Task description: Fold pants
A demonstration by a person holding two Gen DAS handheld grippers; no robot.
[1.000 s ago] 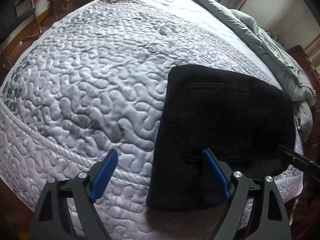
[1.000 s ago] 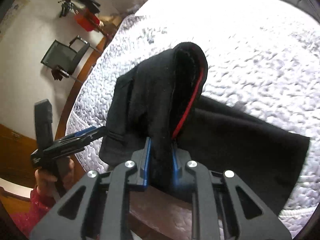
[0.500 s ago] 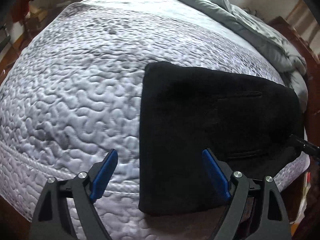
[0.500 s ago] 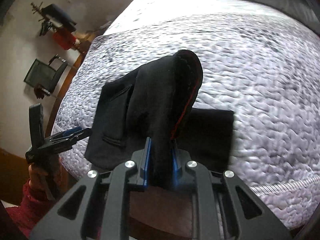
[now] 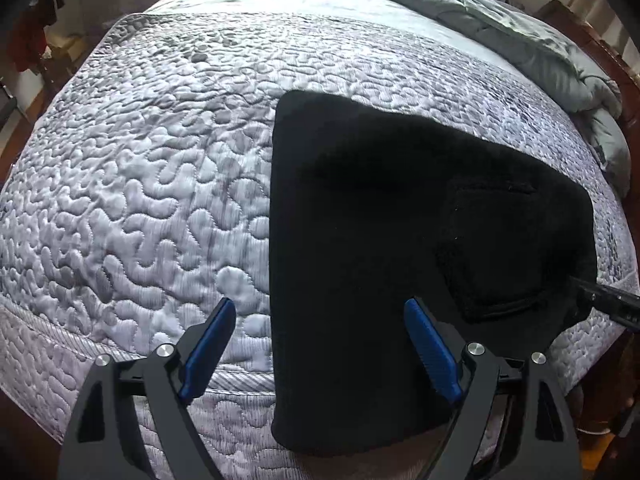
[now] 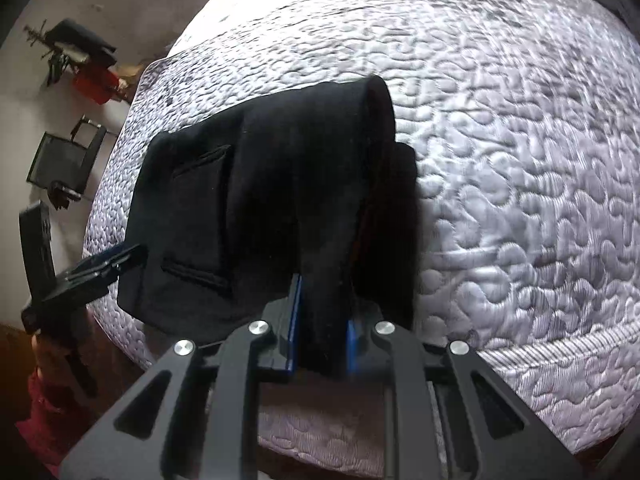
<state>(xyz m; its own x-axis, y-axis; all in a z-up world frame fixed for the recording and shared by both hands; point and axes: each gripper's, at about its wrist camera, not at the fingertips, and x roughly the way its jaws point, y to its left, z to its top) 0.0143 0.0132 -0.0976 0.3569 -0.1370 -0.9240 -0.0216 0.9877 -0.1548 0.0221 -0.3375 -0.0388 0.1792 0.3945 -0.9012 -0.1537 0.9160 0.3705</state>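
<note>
The black pants (image 5: 384, 240) are lying folded on the quilted bed (image 5: 152, 184), close to its near edge, with a back pocket (image 6: 200, 208) facing up. The left tool (image 5: 318, 334) is hovering over the pants' near left edge with its blue pads spread wide and nothing between them; one pad is hanging over the quilt, the other over the dark cloth. The right tool (image 6: 320, 324) is pinching a raised fold of the pants, its pads pressed against the cloth on both sides, and the lifted fold is arching over the flat part. Beyond the pants, a grey duvet (image 5: 520, 40) is lying bunched along the far side of the bed. The black cloth is showing little detail, so its layers are hard to tell apart. The pants' near end is hidden behind the tools.
</note>
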